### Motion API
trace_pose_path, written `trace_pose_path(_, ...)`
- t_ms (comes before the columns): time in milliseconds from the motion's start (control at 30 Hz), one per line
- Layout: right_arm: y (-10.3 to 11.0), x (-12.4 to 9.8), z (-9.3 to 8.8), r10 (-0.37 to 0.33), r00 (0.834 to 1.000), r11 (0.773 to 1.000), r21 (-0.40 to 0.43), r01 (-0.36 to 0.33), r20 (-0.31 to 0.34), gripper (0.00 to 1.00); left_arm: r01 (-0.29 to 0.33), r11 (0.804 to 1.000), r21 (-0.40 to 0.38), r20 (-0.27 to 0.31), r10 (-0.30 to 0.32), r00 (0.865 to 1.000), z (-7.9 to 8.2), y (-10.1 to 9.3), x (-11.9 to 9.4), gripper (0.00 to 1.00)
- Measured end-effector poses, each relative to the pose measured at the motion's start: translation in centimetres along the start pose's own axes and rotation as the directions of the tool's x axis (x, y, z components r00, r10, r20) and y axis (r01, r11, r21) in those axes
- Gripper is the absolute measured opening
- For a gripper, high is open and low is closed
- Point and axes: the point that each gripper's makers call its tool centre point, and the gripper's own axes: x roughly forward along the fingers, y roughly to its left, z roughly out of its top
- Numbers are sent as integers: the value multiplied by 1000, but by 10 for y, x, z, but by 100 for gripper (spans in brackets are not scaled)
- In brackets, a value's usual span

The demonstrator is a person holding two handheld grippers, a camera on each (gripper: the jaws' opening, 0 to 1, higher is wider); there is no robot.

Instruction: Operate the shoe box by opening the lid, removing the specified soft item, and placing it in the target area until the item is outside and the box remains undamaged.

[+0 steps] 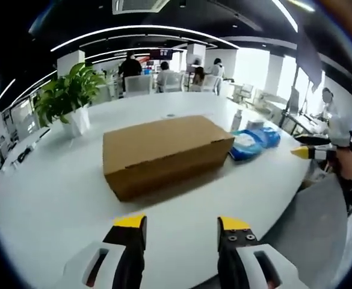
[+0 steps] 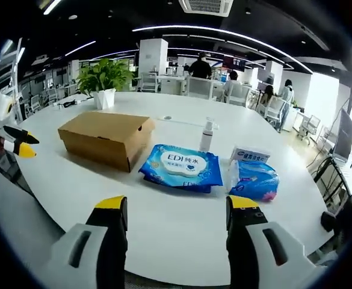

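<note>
the closed cardboard box (image 1: 163, 153) sits on the white surface (image 1: 55, 198) at 12 o'clock of the left hand-held gripper (image 1: 182, 232); the right hand-held gripper (image 2: 177, 214) sees it at 10 o'clock. both are open, empty. best lift the lid's front edge gently, steadying the box.

Each claw (image 1: 182, 232) (image 2: 177, 217) has black jaws, yellow tips and pale grey housings.
</note>
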Motion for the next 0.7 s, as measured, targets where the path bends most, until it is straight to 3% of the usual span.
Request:
trace_pose_path(200,-11,-15,-8,-8,1000,1000,23,8,-2,66,3,999,-50,11,-2,1000,-5,-17,-12,50)
trace_pose_path(533,-25,-32,-13,-3,1000,999,52,2,10,69,5,998,-61,28,-3,1000,-1,-51,-25,56)
trace_pose_path(700,-29,-39,-15,-2,1000,998,59,2,8,70,5,998,-69,36,-2,999,-1,-59,-30,57)
